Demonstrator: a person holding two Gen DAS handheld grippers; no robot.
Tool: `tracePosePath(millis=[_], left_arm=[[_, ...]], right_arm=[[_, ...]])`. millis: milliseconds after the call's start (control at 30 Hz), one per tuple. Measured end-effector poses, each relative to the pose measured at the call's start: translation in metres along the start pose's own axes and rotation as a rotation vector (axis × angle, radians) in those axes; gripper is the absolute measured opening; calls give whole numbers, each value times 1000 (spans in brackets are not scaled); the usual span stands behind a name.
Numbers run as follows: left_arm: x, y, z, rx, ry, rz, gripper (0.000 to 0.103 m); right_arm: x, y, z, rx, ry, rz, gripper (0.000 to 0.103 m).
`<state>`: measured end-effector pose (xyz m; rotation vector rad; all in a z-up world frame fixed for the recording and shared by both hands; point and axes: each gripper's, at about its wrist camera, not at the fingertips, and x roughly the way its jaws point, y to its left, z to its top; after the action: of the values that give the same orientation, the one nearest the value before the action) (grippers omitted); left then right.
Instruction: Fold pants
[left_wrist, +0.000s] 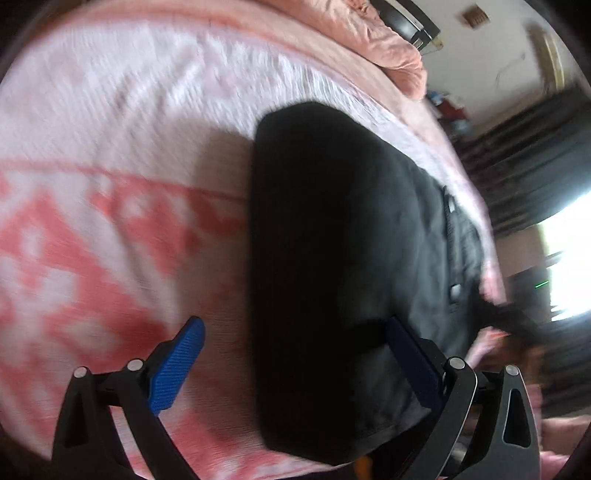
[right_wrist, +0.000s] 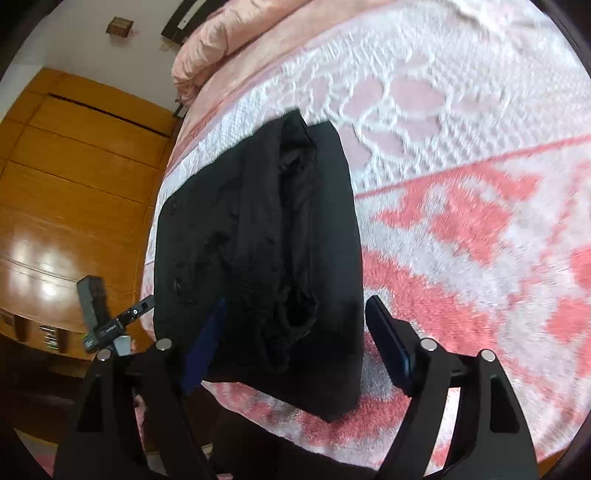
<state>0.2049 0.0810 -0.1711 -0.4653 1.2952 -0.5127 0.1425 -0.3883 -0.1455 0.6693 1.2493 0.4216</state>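
Note:
The black pants (left_wrist: 332, 236) lie folded into a thick oblong bundle on the pink-and-white patterned blanket (left_wrist: 110, 147), near the bed's edge. My left gripper (left_wrist: 293, 324) hovers open over the near end of the bundle: one blue pad (left_wrist: 177, 365) is above the blanket, the other (left_wrist: 410, 362) above the cloth. In the right wrist view the pants (right_wrist: 258, 229) show layered folds with a crumpled middle. My right gripper (right_wrist: 297, 302) stands open astride their near end, the pads not pressing on the cloth.
A bunched pink duvet (right_wrist: 229, 40) lies at the bed's head. A wooden wardrobe (right_wrist: 74, 166) stands past the bed's edge, and a black device (right_wrist: 99, 321) juts in there. A bright window (left_wrist: 569, 258) glares beside dark furniture.

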Motion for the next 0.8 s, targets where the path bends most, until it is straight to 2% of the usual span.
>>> tracePosePath(millis=[67, 133, 200, 367, 533, 567, 667, 733, 800], left_arm=[[11, 10, 5, -45, 39, -80, 99], [23, 16, 9, -72, 75, -144, 99], [33, 15, 11, -85, 102, -193, 99], [50, 1, 15, -47, 139, -169, 100], [41, -9, 14, -33, 111, -151, 96], [39, -8, 12, -38, 100, -149, 95], [30, -9, 9, -44, 63, -142, 81], [23, -12, 7, -37, 35, -146, 63], [18, -15, 6, -43, 13, -158, 54]], right_arm=[[10, -5, 1, 7, 33, 26, 79], [17, -11, 1, 27, 46, 46, 85], [24, -20, 1, 59, 65, 95, 86], [33, -30, 2, 82, 97, 184, 89], [48, -20, 6, 60, 110, 221, 89], [52, -17, 6, 49, 111, 208, 87], [53, -13, 6, 30, 97, 196, 71], [43, -12, 3, 20, 69, 234, 49], [33, -5, 0, -8, 44, 227, 44]])
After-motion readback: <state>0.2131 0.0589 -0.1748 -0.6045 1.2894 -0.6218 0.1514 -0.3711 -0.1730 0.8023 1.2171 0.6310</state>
